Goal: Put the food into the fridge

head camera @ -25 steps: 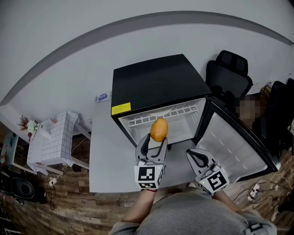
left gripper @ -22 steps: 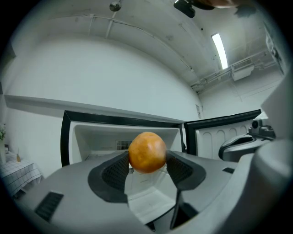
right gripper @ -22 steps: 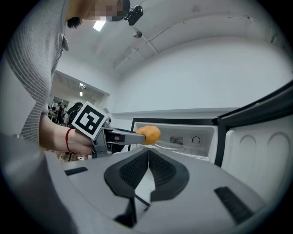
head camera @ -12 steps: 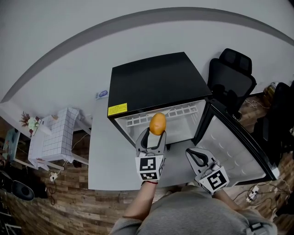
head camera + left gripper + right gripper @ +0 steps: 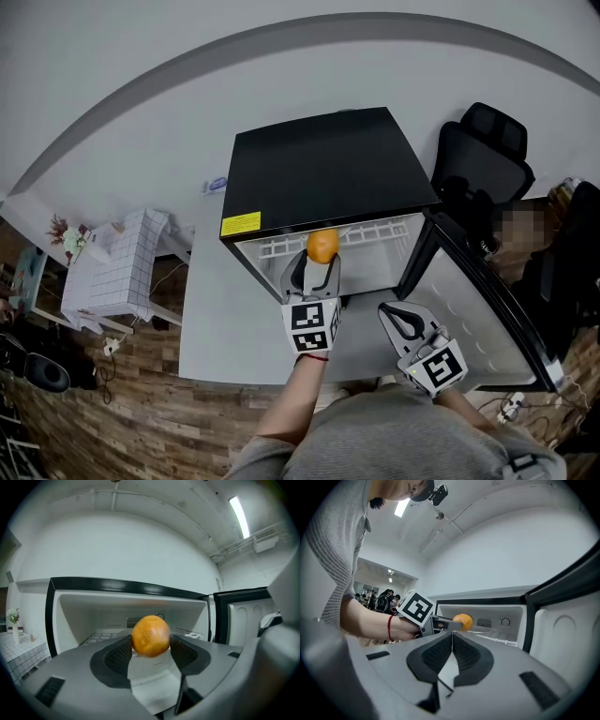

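Your left tool [image 5: 317, 267] pinches orange [image 5: 151, 635] mid-body at fridge [image 5: 328, 169] mouth; firm, round, may roll. Right tool [image 5: 451, 653] closed, empty.

left claw [image 5: 317, 268]: extended forward, clamped on orange [image 5: 151, 641] | right claw [image 5: 452, 644]: near body, jaws together

The head view looks steeply down from above the person onto the small black fridge with a white lining [image 5: 328, 169], from well back. The left gripper view sits low behind the left gripper [image 5: 151, 644] and faces straight into the open cavity from near its mouth. The right gripper view looks along the right gripper [image 5: 452, 637] from further back and to the right, seemingly tilted upward, though the wide-angle bend blurs that. All three share the cavity and the round orange fruit [image 5: 322, 244]. The right gripper view also catches the left gripper side-on.
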A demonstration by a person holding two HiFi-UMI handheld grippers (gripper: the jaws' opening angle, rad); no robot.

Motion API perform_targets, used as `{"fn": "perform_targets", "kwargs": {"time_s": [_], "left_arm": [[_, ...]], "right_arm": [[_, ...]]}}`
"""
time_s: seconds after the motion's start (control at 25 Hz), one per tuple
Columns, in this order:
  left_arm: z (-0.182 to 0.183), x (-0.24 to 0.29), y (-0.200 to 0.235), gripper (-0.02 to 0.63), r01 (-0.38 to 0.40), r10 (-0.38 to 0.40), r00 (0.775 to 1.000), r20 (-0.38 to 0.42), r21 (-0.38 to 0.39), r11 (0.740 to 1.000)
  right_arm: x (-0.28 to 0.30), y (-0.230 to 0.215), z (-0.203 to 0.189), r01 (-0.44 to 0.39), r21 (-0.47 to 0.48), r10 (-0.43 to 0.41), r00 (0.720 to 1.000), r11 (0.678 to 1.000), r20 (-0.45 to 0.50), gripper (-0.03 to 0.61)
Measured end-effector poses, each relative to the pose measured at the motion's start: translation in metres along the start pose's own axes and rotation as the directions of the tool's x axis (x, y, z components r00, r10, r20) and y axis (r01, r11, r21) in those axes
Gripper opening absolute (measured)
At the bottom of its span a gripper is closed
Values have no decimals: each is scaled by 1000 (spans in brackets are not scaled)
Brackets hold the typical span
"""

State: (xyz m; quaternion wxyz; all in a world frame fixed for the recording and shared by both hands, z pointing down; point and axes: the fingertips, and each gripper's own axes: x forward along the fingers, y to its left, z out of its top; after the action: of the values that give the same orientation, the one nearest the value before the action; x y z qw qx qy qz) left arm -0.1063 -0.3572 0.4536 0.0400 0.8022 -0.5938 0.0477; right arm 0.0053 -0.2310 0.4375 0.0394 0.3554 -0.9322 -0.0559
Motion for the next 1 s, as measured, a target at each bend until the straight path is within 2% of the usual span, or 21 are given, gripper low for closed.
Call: {"fn": "perform_targets", "kwargs": {"time_s": [0.48,0.8,1.0], "left_arm": [[11,26,-2,265,-21,21,1000,8,0,1000],[16,42,9,265,-68,67,998,9,16,998],[18,50,13,265,-85,85,996,-2,23,996]], "right_arm": [[3,-11,-6,-15,17,16,1000,1000,-21,12],[4,-15,-9,6,22,-5,1000,1000,-29,12],[3,-11,-9,-16,13,17,999,1000,-35,12]]}}
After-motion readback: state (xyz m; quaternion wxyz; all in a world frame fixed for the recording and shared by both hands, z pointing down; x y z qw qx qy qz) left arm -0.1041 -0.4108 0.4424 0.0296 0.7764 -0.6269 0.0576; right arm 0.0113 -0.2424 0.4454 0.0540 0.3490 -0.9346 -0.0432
